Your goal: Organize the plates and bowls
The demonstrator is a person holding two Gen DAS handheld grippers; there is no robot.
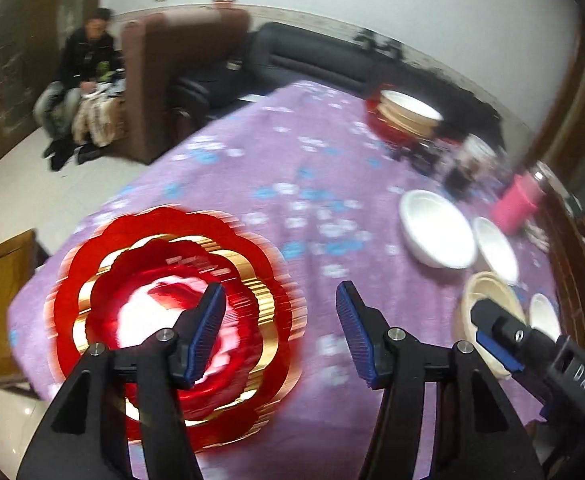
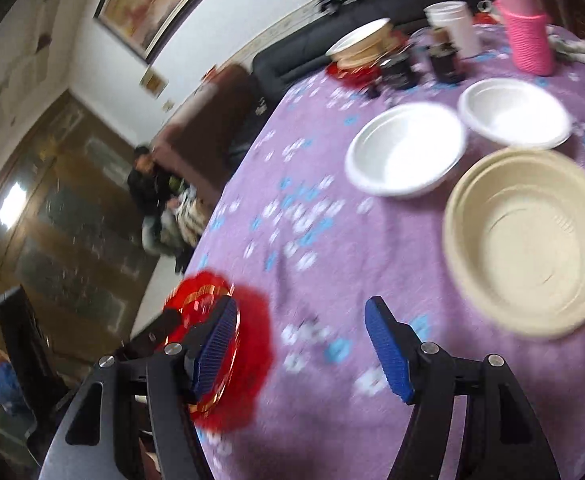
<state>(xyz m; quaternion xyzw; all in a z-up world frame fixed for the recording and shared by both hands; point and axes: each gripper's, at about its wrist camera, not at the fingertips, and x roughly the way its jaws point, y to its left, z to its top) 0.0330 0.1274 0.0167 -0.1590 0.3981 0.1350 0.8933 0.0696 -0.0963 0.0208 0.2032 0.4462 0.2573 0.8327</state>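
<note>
Hovering: both grippers are hanging above a tabletop [image 1: 276, 168] that is wearing a purple flowered cloth.
Left gripper [image 1: 280, 334]: its jaws are standing wide apart and holding nothing; its left finger is crossing in front of the red and gold plates [image 1: 140, 280], though contact cannot be judged through the motion blur.
Right gripper [image 2: 302, 346]: its jaws are also gaping wide and empty, hanging over bare cloth between the red plates and the beige bowl [image 2: 532, 244].
Plates: the red scalloped plates are sitting nested near the tabletop's edge.
Bowls: two white bowls [image 2: 406, 150] are lying side by side, almost touching, just beyond the beige bowl; another stack [image 1: 406, 118] is waiting at the far side.
Clutter: a pink jar [image 2: 526, 38] and dark glasses [image 2: 446, 58] are standing just beyond the white bowls.
Risk: both views are smearing, which suggests quick movement; a hurried grip is likely to push the red plates over the nearby edge, or crush a light bowl rim.
</note>
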